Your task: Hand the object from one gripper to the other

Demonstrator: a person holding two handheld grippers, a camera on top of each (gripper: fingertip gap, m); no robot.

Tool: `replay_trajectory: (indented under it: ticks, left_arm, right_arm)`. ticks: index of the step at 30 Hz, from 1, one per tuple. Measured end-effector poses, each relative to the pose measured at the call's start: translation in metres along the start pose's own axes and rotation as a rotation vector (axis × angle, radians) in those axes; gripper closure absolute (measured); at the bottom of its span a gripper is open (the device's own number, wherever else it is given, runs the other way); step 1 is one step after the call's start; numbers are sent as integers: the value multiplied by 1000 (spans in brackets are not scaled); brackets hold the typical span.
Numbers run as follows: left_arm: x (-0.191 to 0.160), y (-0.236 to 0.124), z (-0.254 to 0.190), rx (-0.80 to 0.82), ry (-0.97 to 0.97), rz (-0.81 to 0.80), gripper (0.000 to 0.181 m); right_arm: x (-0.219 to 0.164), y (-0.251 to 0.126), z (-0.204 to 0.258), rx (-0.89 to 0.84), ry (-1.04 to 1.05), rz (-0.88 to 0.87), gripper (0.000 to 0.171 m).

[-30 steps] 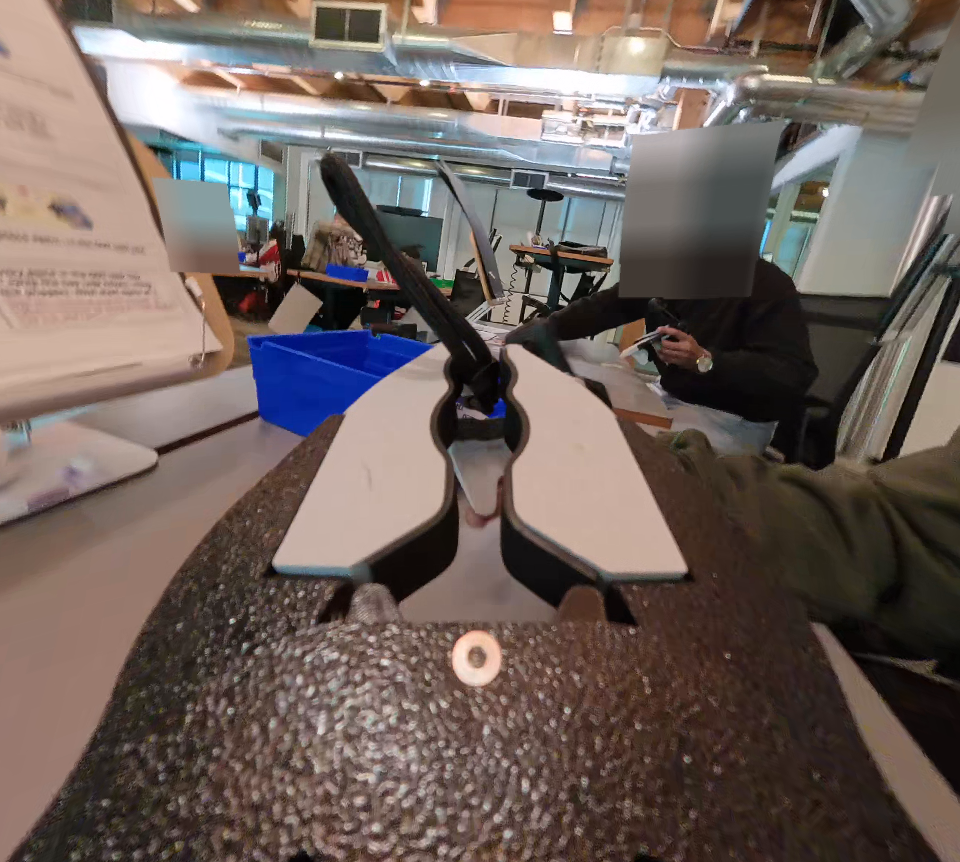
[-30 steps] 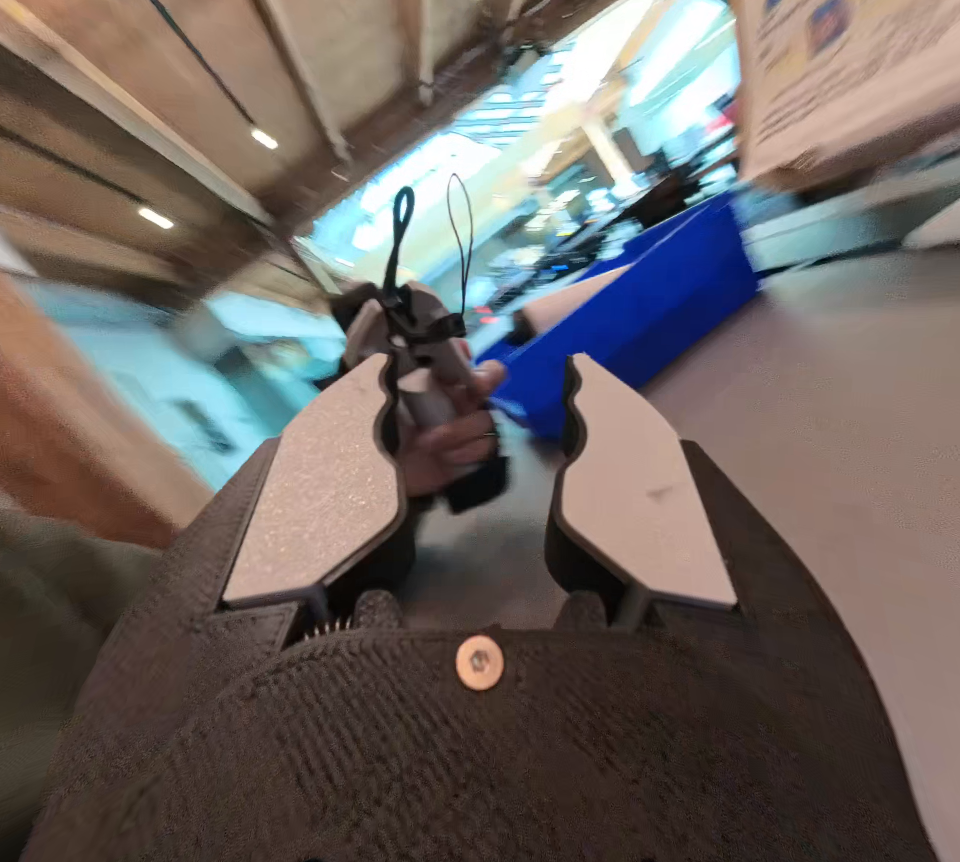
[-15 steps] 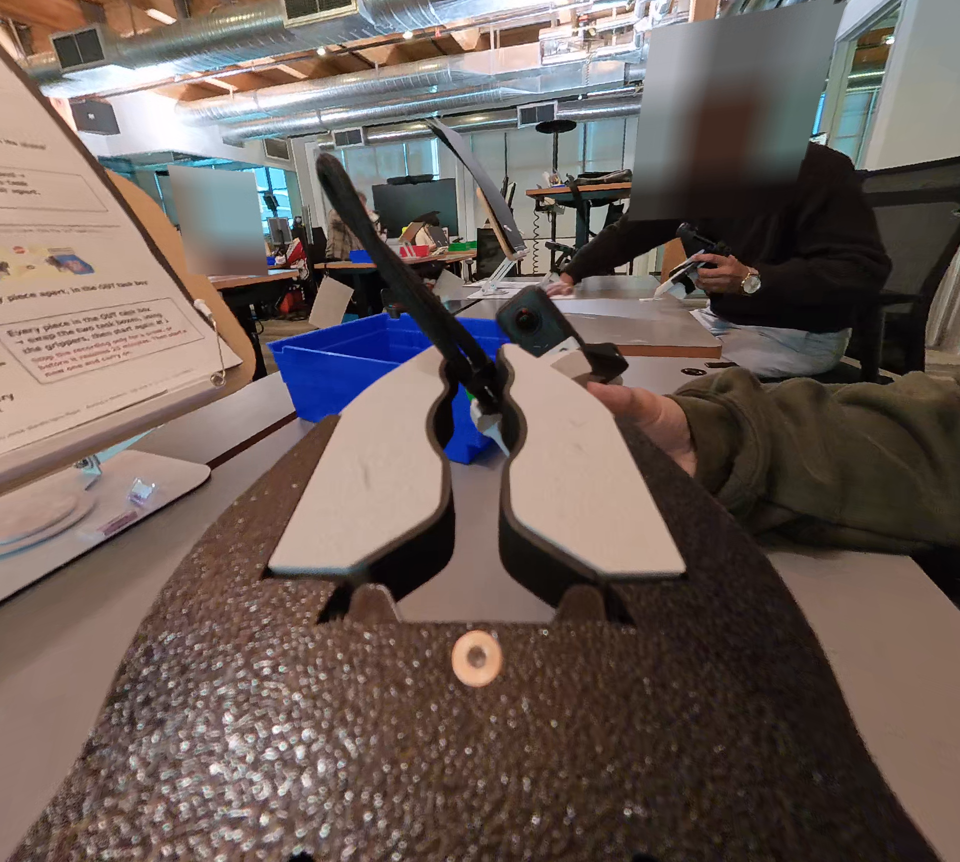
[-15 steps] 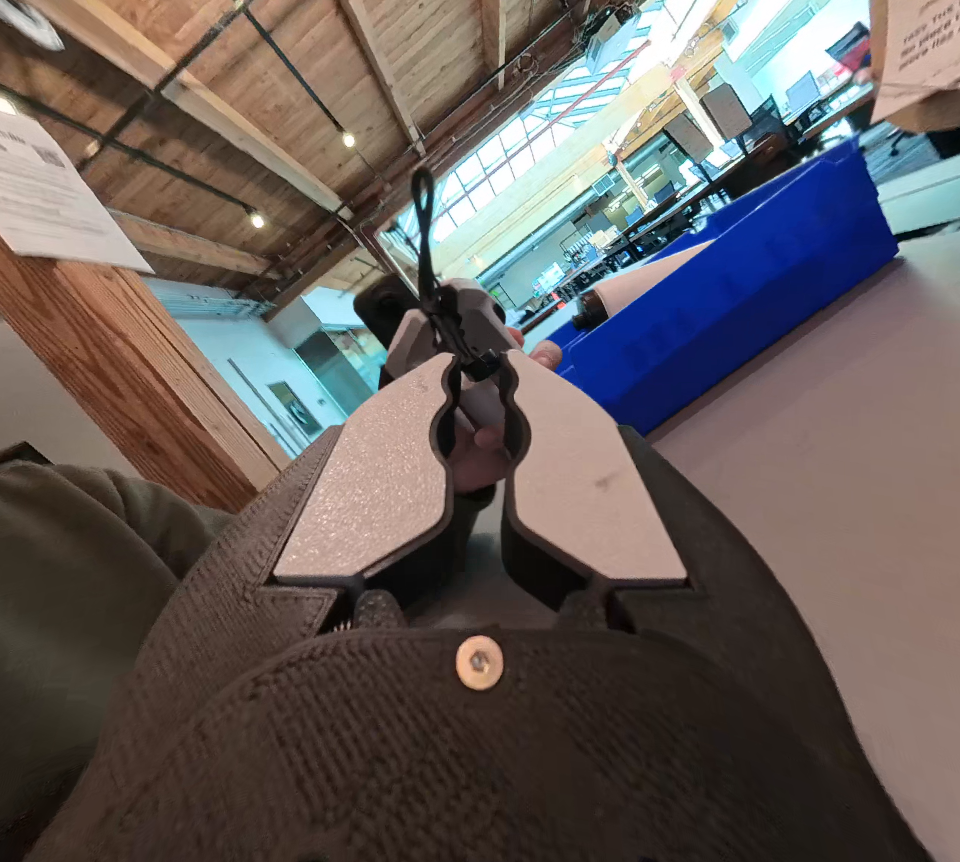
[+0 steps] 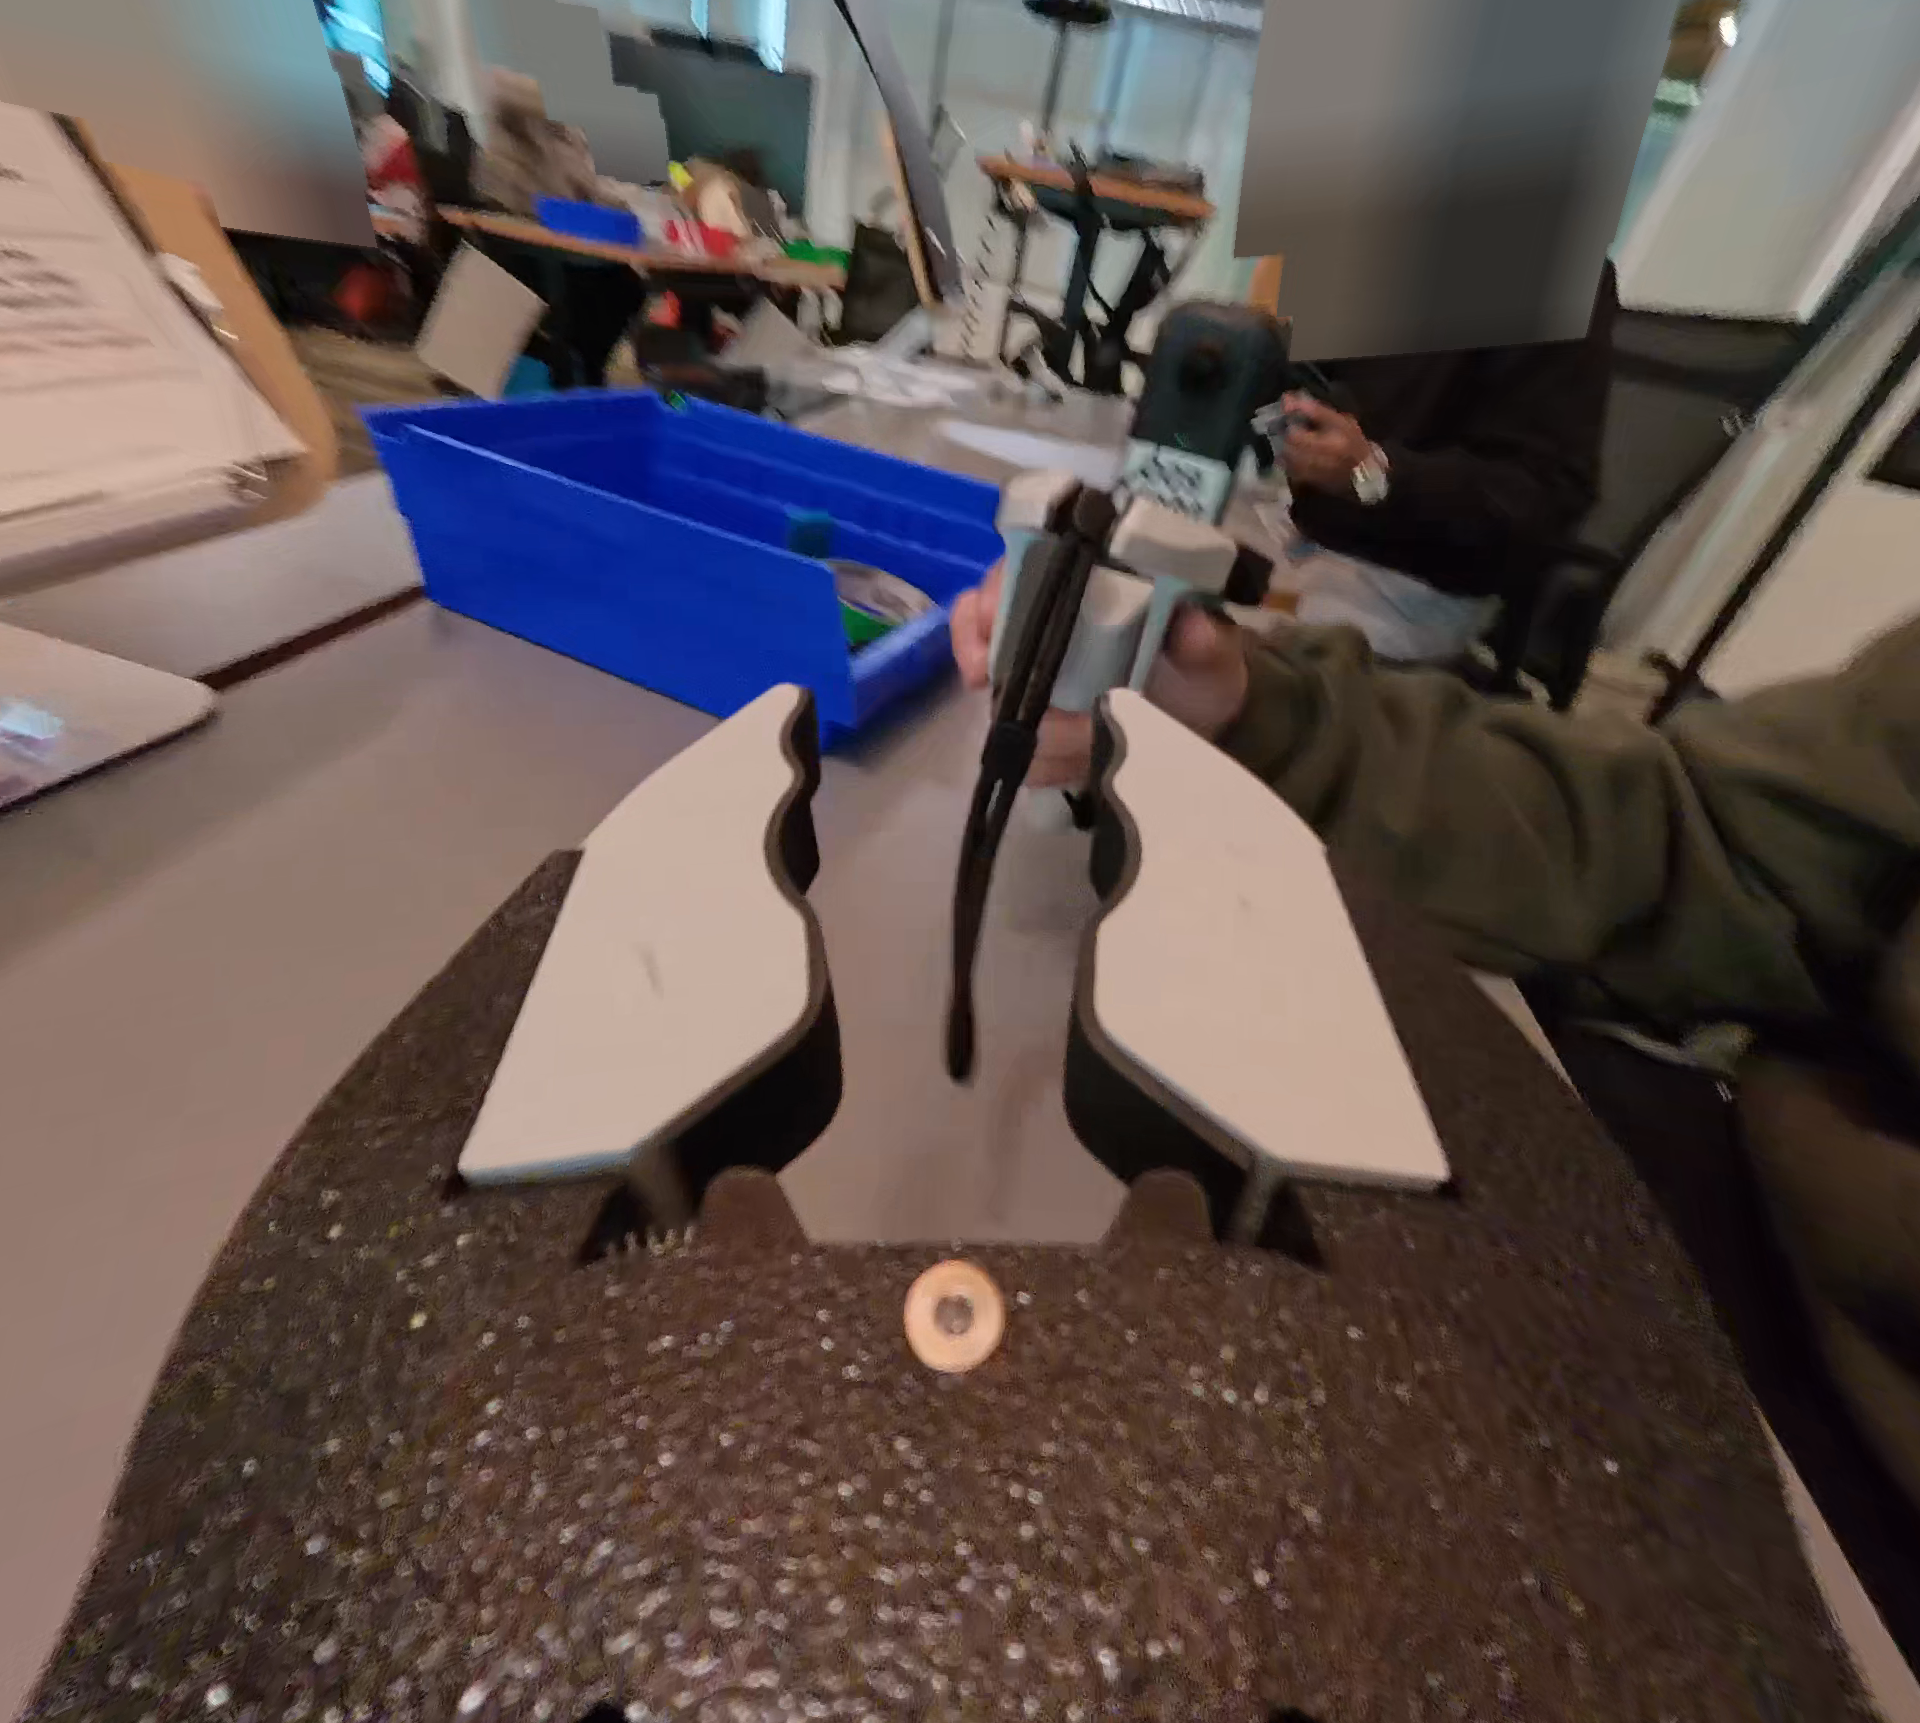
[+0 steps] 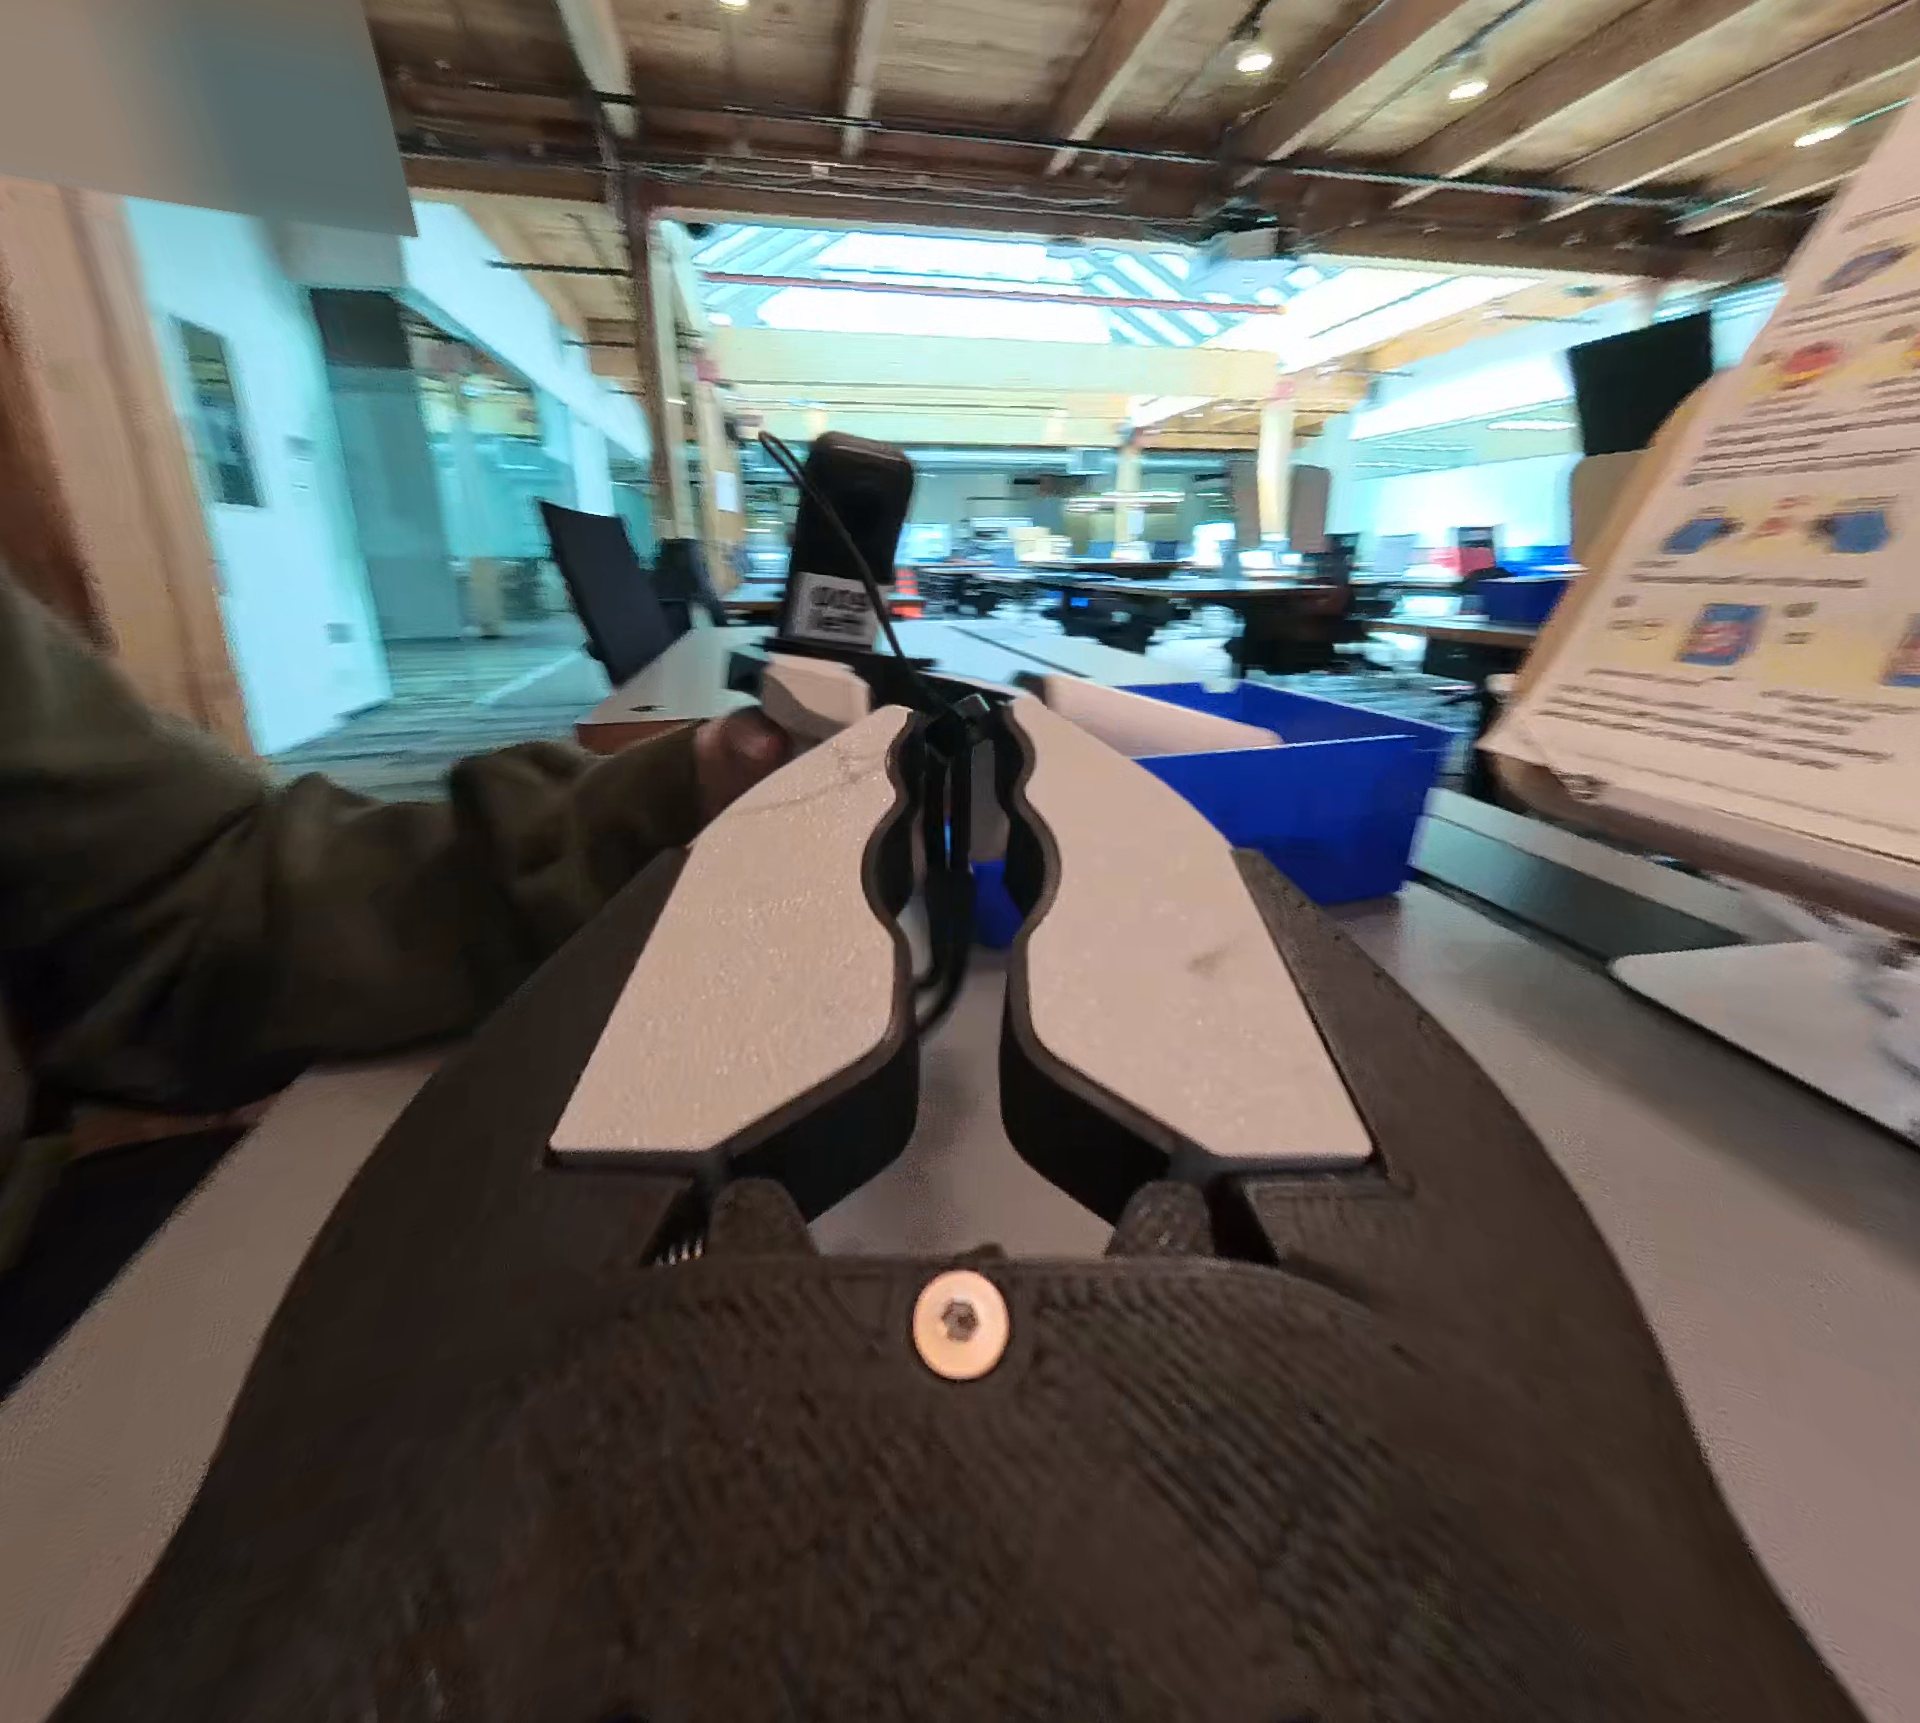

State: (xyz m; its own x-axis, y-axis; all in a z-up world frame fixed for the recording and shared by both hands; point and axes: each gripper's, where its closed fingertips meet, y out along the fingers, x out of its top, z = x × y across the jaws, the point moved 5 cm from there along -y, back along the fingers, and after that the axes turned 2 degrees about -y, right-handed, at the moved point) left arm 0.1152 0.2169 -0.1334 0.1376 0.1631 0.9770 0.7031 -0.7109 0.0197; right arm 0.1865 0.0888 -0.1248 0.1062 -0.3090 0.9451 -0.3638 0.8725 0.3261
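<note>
A: Item one, the object: a slim black plastic cable tie [image 5: 997,800] with a blocky head, looped. Location?

B: Pinched near its head between the tips of the right gripper [image 6: 961,738], whose white-faced fingers [image 6: 769,935] are drawn nearly together on it. In the left wrist view the strap hangs down from that gripper's tips, its tail dangling free in the gap of the left gripper [image 5: 951,759], touching neither finger.

A: Item two, the left gripper. Condition?

B: Spread wide, holding nothing. Half a second ago it was clamped on the tie with the right gripper closed on it too; a second ago it alone had it, and the right stood open. So the grip has passed from left to right.

A: Meaning for the task?

B: The handover looks essentially made. What I judge remains is to draw the two grippers apart so the tail clears the left fingers without snagging. The tie is thin and springy, so it could swing or slip in a shallow pinch.

A: Surroundings, briefly.

B: A grey table top [image 5: 260,894]; a blue open plastic bin [image 5: 644,561] behind the grippers, contents only partly visible; a printed instruction sheet on a stand [image 6: 1745,634] at the side; the operator's olive-green sleeve [image 5: 1507,800]. The left wrist view is motion-blurred, so finer detail is uncertain.
</note>
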Motion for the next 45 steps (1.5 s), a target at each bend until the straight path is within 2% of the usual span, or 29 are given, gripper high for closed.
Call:
replay_trajectory:
  ticks: [3, 6, 12, 16, 20, 24, 27, 32, 34, 36, 38, 42, 45]
  left_arm:
    - [-18, 11, -14, -82, 69, 170, 132]
    - [-28, 15, -28, -178, 118, 254, 144]
    - [-33, 15, -41, -304, 94, 276, 168]
    - [-31, 14, -47, -367, 71, 245, 165]
    - [-34, 15, -42, -340, 74, 269, 169]
    - [-33, 18, -22, -151, 156, 257, 169]
    - [-26, 16, 0, 103, 262, 243, 169]
    - [-10, 7, 19, 538, 670, 234, 169]
    - [-9, 7, 20, 664, 899, 303, 170]
    - [-12, 10, 19, 751, 1091, 382, 170]
    - [-16, 16, 16, 784, 1206, 434, 170]
    - [-15, 20, 11, 809, 1216, 402, 170]
    - [-10, 16, 13, 854, 1189, 372, 170]
  right_arm:
    - [-2, 5, 12, 135, 97, -8, 159]
    - [-3, 8, 19, 197, 117, -17, 158]
    - [-2, 8, 26, 269, 153, -25, 158]
    - [-5, 9, 29, 291, 147, 2, 159]
    - [-8, 10, 29, 285, 140, 24, 159]
    - [-13, 10, 16, 135, 128, 29, 158]
    - [-18, 7, -2, -14, 170, 46, 138]
    - [-36, 6, -27, -236, 356, 98, 114]
    - [-32, 9, -24, -188, 432, 19, 116]
    - [-29, 10, -24, -199, 466, -43, 119]
    - [-29, 12, -22, -228, 446, -67, 121]
    - [-33, 14, -20, -247, 401, -13, 132]
    - [-38, 13, -22, -259, 440, 28, 128]
